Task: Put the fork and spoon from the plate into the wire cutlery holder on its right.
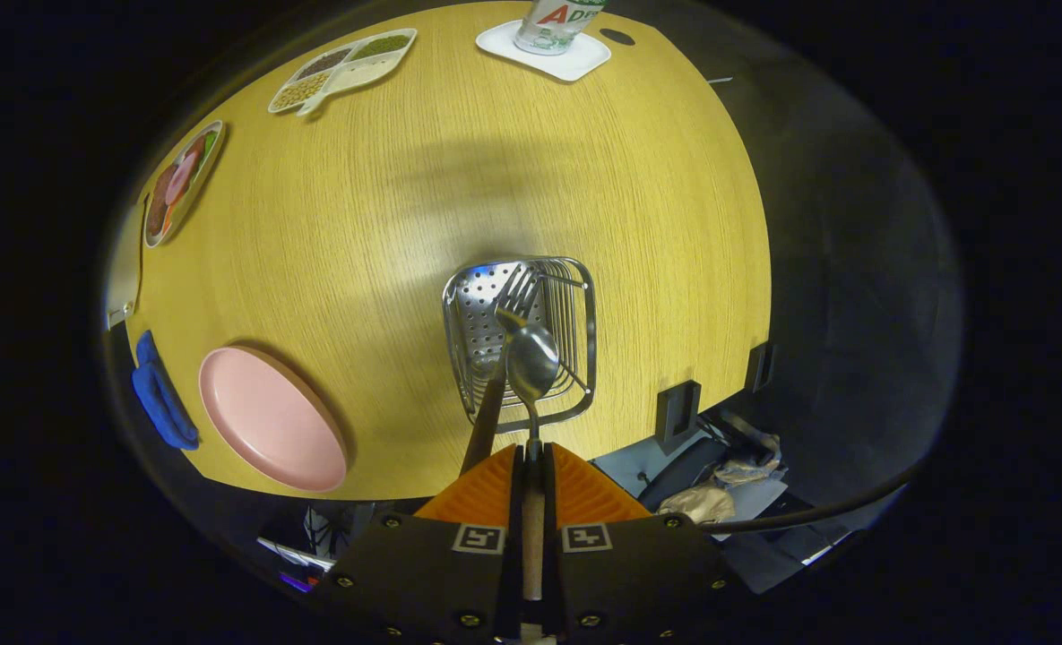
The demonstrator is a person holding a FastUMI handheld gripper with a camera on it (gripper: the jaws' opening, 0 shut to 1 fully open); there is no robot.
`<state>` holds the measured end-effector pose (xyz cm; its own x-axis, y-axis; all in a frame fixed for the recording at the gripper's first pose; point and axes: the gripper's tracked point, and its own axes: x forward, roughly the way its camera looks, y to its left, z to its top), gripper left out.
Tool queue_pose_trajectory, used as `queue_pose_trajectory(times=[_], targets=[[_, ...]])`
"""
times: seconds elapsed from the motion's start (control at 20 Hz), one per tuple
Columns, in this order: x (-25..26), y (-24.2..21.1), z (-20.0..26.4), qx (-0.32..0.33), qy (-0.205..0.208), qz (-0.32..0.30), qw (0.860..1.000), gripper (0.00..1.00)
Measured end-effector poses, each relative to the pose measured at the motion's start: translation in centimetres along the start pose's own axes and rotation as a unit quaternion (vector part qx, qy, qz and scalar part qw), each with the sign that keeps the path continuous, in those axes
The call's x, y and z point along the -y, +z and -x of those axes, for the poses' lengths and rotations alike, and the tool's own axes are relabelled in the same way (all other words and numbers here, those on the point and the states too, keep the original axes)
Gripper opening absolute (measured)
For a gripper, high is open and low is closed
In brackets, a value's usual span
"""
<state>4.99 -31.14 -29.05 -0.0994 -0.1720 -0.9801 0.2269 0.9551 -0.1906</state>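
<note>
My gripper is shut on the spoon's handle, which runs back between the two fingers. The spoon has a steel bowl that hangs just ahead of the fingertips, over the wire cutlery holder. A fork with a wooden handle stands inside the holder, tines up, leaning just left of the spoon's bowl. The pink plate lies bare on the wooden table, to the left of the holder.
A blue cloth lies left of the plate. At the table's far side sit a divided tray of beans, a dish of coloured items and a bottle on a white coaster. The table's near edge runs just below the holder.
</note>
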Motion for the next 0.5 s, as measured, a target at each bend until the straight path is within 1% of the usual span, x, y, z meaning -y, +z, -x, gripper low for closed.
queue_pose_trajectory(times=[0.15, 0.2, 0.25, 0.3, 0.35, 0.5], targets=[[-0.2, 0.8, 0.5, 0.024, 0.01, -0.007, 1.0, 0.1], [0.0, 1.2, 0.7, 0.035, 0.006, -0.005, 0.999, 0.17], [-0.2, 1.7, 1.0, 0.048, 0.011, -0.004, 0.999, 0.26], [-0.5, 2.1, 1.2, 0.063, 0.019, -0.005, 0.998, 0.32], [-0.7, 2.6, 1.5, 0.076, 0.027, -0.007, 0.997, 0.35], [-0.8, 2.9, 2.0, 0.093, 0.032, -0.008, 0.995, 0.36]])
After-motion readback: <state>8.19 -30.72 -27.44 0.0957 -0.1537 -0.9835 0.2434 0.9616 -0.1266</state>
